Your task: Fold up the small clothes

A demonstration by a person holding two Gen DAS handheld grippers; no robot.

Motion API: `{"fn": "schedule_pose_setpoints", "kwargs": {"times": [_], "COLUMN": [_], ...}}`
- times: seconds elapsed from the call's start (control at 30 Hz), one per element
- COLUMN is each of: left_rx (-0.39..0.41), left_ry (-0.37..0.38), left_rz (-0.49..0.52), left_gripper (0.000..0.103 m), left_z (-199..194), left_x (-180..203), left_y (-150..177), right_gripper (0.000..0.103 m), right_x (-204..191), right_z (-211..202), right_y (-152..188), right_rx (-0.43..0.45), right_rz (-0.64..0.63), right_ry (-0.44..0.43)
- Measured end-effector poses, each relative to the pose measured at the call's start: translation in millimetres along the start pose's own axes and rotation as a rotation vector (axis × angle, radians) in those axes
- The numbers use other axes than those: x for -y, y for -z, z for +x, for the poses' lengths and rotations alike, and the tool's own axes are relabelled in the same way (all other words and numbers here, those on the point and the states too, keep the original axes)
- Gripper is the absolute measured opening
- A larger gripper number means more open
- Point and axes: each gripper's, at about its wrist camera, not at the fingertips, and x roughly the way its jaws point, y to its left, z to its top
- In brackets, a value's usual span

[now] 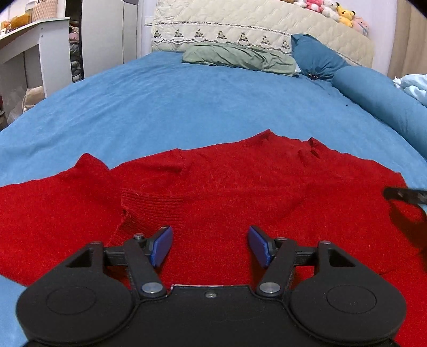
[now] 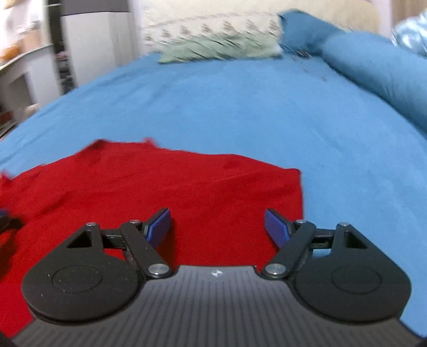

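Closest to us is the left gripper (image 1: pixel 209 247), its blue pads (image 1: pixel 161 247) spread wide apart with nothing between them, held just above the red sweater (image 1: pixel 213 186). The sweater is a fuzzy, bright red knit lying mostly flat on the blue bedsheet (image 1: pixel 186 106). A ribbed band (image 1: pixel 154 205) sits folded over on its surface just ahead of the left pad, and small puckers ruffle its far edge. At the sweater's right side we see a dark tip of the other tool (image 1: pixel 405 196) reaching over the fabric.

In the right wrist view, which is motion-blurred, the right gripper (image 2: pixel 217 227) is likewise spread open and empty, poised over the sweater's (image 2: pixel 160 192) right portion, close to its straight side edge, where red gives way to the sheet (image 2: pixel 267 106).

Beyond the sweater, at the far end of the sheet, lie a crumpled green cloth (image 1: pixel 240 57), a blue pillow (image 1: pixel 315 54) and a blue bolster (image 1: pixel 373 90), all before a quilted headboard (image 1: pixel 253 26) topped with plush toys (image 1: pixel 336 12).
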Motion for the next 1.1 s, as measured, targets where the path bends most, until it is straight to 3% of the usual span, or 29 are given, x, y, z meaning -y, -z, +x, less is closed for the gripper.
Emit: {"fn": "schedule_pose_setpoints", "kwargs": {"times": [0.27,0.37,0.47,0.57,0.6,0.67,0.87,1.1], "left_rx": [-0.001,-0.012,0.032,0.073,0.085,0.111,0.127,0.128], "left_ry": [-0.02,-0.017,-0.029,-0.058,-0.073,-0.099,-0.227,-0.388], "left_rz": [0.034,0.012,-0.012,-0.045,-0.059,-0.087,-0.185,-0.555], "left_gripper": [0.069,0.069,0.07,0.078,0.089,0.099,0.101,0.1], "left_z": [6,-3,-28,-61,-74,-95,-131,-131], "left_x": [8,5,-3,-19,-28,-44,-115,-236], "left_y": [-2,-9,-20,-31,-35,-38,-33,18], "right_gripper": [0.094,0.095,0.095,0.099,0.101,0.103,0.103,0.103], "right_x": [25,17,-6,-30,-40,-57,-82,-93], "right_z": [15,-4,-39,-80,-93,-115,-143,-118], "right_y": [-8,-8,-15,-19,-20,-17,0,30], "right_rx": [0.041,0.051,0.067,0.071,0.077,0.083,0.078,0.033], "right_rz": [0.077,0.068,0.039,-0.004,-0.02,-0.061,-0.104,-0.13], "right_ry": [0.005,0.0,-0.041,-0.082,-0.095,-0.123,-0.189,-0.169]}}
